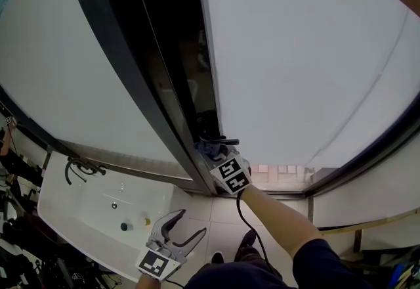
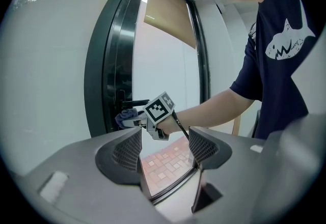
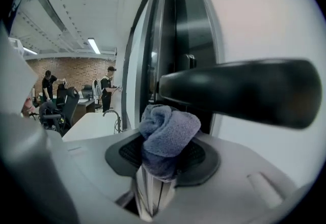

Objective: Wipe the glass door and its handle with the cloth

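Clamping the cloth (image 3: 168, 134), the right gripper (image 3: 163, 154) holds it against the underside of the handle (image 3: 239, 90). Left gripper (image 2: 164, 149) hangs low, jaws apart and empty, away from the glass door (image 1: 295, 51).

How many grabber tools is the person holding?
2. The right gripper is at the door handle, shut on the cloth; the left gripper is lower down, jaws apart, empty.

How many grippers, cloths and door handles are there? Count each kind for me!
Grippers: 2, the left gripper and the right gripper.
Cloths: 1, the blue-grey cloth.
Door handles: 1, the black door handle.
Total: 4.
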Tool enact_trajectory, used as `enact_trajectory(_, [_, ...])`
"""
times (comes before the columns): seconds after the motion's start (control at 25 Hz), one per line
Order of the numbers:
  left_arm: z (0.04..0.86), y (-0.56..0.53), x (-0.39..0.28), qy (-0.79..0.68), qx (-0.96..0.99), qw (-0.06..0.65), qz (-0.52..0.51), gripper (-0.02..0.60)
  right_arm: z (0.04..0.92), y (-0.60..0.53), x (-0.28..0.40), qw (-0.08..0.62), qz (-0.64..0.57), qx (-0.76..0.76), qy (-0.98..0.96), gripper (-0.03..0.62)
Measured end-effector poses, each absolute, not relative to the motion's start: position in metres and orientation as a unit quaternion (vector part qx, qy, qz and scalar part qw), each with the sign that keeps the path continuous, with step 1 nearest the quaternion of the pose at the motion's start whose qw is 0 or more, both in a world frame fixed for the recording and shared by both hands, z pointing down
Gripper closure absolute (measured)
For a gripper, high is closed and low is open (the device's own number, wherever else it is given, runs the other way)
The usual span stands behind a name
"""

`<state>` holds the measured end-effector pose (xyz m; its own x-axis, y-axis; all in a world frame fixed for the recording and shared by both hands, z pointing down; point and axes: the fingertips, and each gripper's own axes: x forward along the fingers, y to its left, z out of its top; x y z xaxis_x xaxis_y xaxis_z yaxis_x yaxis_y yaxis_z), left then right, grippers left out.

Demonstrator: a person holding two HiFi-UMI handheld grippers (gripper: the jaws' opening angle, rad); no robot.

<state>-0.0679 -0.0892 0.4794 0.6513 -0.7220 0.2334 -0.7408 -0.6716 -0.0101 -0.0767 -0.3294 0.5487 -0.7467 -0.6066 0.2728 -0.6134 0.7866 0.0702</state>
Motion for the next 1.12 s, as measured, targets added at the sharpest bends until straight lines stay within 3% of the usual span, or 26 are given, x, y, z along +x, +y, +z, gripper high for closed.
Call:
enact_trajectory(0.2, [0.479,-0.090,-0.069,-0.402,0.908,0.042,0.110,0.296,0.591,-0.326,-0.048,0.179,0.048,0.334,-0.924,0.441])
enact_trajectory(0.44, [0.480,-0.092,-0.071,-0.401,0.908,0.042,0.111,0.296,0.636,-0.315,-0.019,0.166,0.149,0.346,-0.911,0.441])
enact_trajectory(0.84, [0.485,-0.095,-0.072,-0.407,0.905,0.047,0.115,0.296,0.633,-0.328,-0.081,0.172,0.147,0.286,-0.931,0.441])
enact_trajectory(1.12, [0.486,-0.096,-0.079,-0.413,0.903,0.048,0.113,0.296,0.611,-0.339,-0.075,0.136,0.189,0.293,-0.927,0.441])
